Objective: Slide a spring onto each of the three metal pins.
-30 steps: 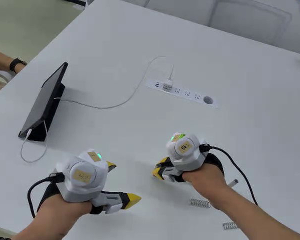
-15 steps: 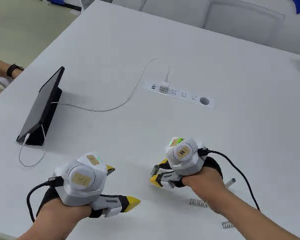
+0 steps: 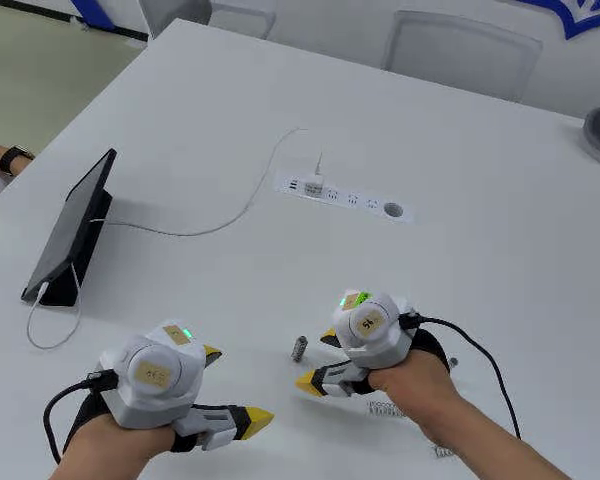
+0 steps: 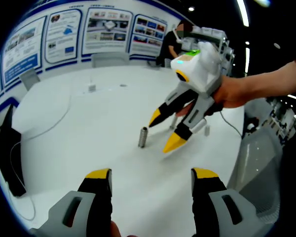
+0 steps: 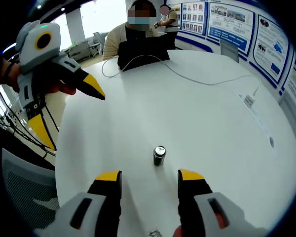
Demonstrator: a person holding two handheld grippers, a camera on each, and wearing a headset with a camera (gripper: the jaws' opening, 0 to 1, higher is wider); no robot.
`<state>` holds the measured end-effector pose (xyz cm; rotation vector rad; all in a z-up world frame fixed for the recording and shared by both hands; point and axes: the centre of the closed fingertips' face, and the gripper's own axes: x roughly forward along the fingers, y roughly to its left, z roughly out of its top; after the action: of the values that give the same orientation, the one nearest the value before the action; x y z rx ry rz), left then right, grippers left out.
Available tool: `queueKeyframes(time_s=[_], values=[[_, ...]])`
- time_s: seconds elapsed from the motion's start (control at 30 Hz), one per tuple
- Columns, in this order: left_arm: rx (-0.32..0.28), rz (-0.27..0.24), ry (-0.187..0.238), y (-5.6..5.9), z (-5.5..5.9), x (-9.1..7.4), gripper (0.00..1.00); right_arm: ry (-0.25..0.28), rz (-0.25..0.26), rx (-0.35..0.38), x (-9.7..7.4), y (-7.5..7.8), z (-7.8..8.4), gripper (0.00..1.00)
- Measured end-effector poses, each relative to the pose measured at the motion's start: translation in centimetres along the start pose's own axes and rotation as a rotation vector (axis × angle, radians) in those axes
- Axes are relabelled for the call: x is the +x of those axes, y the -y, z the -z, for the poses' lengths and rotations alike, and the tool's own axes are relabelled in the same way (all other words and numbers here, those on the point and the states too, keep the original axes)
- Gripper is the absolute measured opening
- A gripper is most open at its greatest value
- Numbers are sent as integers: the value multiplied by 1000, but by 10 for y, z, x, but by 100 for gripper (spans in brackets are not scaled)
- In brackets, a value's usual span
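Right gripper (image 3: 318, 360) drawn back off metal pin (image 3: 299, 348), which stands upright just ahead of its parted, empty jaws. Left gripper (image 3: 236, 385) likewise agape, empty. Spring (image 3: 383, 408) by right hand. Tablet (image 3: 70, 225), power strip (image 3: 340, 198) well beyond. White table (image 3: 460, 160); chair (image 3: 460, 50).

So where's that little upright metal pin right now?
In the head view the pin stands on the white table just in front of the right claw's open tips, between it and the left claw.
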<state>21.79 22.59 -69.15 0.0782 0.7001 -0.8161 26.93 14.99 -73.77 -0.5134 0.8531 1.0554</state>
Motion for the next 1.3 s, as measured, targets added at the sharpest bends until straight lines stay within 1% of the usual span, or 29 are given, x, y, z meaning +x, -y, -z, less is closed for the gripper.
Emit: queueKeyframes(time_s=[0.13, 0.27, 0.47, 0.57, 0.67, 0.73, 1.0, 1.13, 1.3], values=[[-3, -3, 3, 1, -1, -2, 66, 7, -2, 7, -4, -5, 3, 48], [-1, -3, 0, 3, 1, -3, 66, -1, -3, -12, -7, -11, 8, 48], [3, -1, -6, 6, 2, -4, 67, 0, -5, -2, -11, -18, 14, 50], [6, 1, -9, 7, 3, -4, 67, 1, -12, 2, -13, -23, 17, 51], [9, 3, -12, 8, 4, -3, 67, 16, -30, 7, -15, -31, 19, 53], [11, 6, -14, 9, 4, -3, 67, 19, -32, 9, -16, -35, 21, 54], [26, 18, -17, 15, 1, -2, 68, 24, -45, 28, -21, -47, 35, 56], [33, 23, -20, 17, 0, -1, 68, 24, -44, 40, -24, -50, 43, 57], [36, 28, -20, 19, -2, 0, 69, 52, -50, 78, -32, -54, 48, 59]])
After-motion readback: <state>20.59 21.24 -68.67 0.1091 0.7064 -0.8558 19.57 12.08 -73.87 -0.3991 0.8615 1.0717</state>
